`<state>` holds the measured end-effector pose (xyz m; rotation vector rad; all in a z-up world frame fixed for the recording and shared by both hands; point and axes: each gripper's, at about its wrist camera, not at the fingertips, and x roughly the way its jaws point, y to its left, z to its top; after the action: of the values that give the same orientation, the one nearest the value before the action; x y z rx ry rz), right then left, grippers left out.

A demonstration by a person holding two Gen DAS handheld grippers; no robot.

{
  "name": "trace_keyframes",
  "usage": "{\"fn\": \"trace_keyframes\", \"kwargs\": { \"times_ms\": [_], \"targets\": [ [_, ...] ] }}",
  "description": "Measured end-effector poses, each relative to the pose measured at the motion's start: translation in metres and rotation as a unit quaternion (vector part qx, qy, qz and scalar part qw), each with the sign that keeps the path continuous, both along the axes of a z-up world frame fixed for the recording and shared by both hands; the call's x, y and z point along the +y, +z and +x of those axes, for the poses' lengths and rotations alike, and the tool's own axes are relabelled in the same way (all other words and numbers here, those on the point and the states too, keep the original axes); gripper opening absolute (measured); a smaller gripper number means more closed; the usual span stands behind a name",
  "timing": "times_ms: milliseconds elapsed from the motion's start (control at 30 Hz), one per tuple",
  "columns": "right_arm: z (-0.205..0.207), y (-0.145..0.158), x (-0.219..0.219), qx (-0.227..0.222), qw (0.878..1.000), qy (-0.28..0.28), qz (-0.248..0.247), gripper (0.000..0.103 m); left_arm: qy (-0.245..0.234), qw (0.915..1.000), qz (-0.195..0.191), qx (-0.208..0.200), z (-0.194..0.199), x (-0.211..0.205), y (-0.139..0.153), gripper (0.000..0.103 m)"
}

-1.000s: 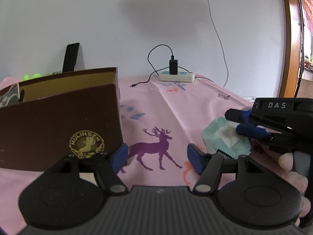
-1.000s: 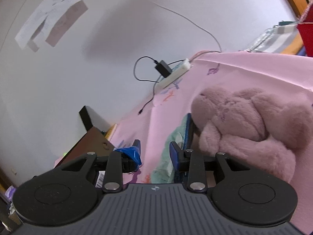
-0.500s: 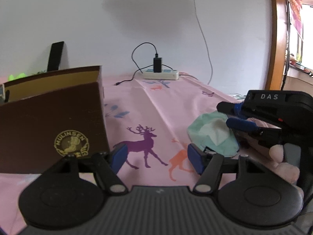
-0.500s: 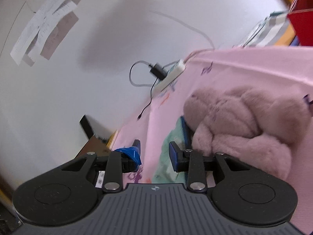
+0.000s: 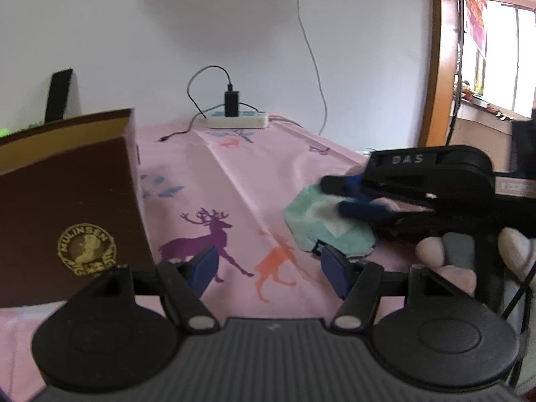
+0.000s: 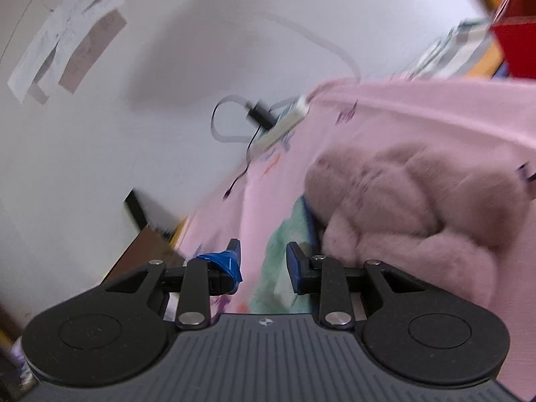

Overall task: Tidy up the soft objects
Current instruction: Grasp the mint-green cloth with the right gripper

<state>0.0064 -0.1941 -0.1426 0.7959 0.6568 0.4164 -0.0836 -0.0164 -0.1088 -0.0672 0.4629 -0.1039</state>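
A mint-green soft cloth item (image 5: pixel 326 224) lies on the pink deer-print bedsheet (image 5: pixel 234 181), right of centre. My right gripper (image 5: pixel 335 194) hovers just over it, jaws open; in its own view (image 6: pixel 263 261) the green cloth (image 6: pixel 278 251) sits between the fingers. A fluffy pink plush (image 6: pixel 418 207) lies right beside the cloth. My left gripper (image 5: pixel 268 268) is open and empty, low over the sheet, between the cloth and a brown open box (image 5: pixel 67 201).
A white power strip (image 5: pixel 238 120) with a black charger and cables lies at the far wall. A dark upright object (image 5: pixel 58 95) stands behind the box. A wooden door frame (image 5: pixel 442 57) is at the right.
Both views shifted; the box slid left in the left view. The right gripper moved over the green cloth. Both grippers stayed open.
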Motion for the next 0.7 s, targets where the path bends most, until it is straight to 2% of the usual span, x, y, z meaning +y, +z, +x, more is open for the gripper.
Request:
{"fn": "trace_keyframes", "kwargs": {
  "times_ms": [67,133,267,400,500,600,700],
  "targets": [
    [0.005,-0.011,-0.01,0.028,0.997,0.012,0.064,0.013,0.0,1.0,-0.008,0.003,0.001,0.002,-0.001,0.066],
    [-0.001,-0.012,-0.022,0.022,0.996,-0.015,0.084,0.013,0.001,0.9998,-0.017,0.004,0.002,0.004,-0.001,0.066],
    [-0.007,-0.008,-0.03,0.036,0.997,-0.039,0.052,0.013,-0.002,0.9997,-0.025,0.005,0.002,0.007,-0.001,0.066],
    [-0.008,-0.002,-0.045,0.046,0.998,-0.044,0.004,0.013,-0.01,0.9996,-0.027,0.004,0.002,0.008,-0.001,0.066],
    [0.001,0.0,-0.05,0.062,0.997,-0.028,-0.032,0.009,-0.02,0.9994,-0.028,0.008,0.005,0.008,-0.002,0.066],
    [0.011,0.002,-0.046,0.074,0.996,-0.016,-0.039,0.017,-0.03,0.999,-0.029,0.016,0.008,0.007,-0.003,0.066],
    [0.021,-0.003,-0.033,0.069,0.997,0.011,-0.035,0.016,-0.032,0.9989,-0.03,0.018,0.009,0.007,-0.003,0.066]
  ]
}}
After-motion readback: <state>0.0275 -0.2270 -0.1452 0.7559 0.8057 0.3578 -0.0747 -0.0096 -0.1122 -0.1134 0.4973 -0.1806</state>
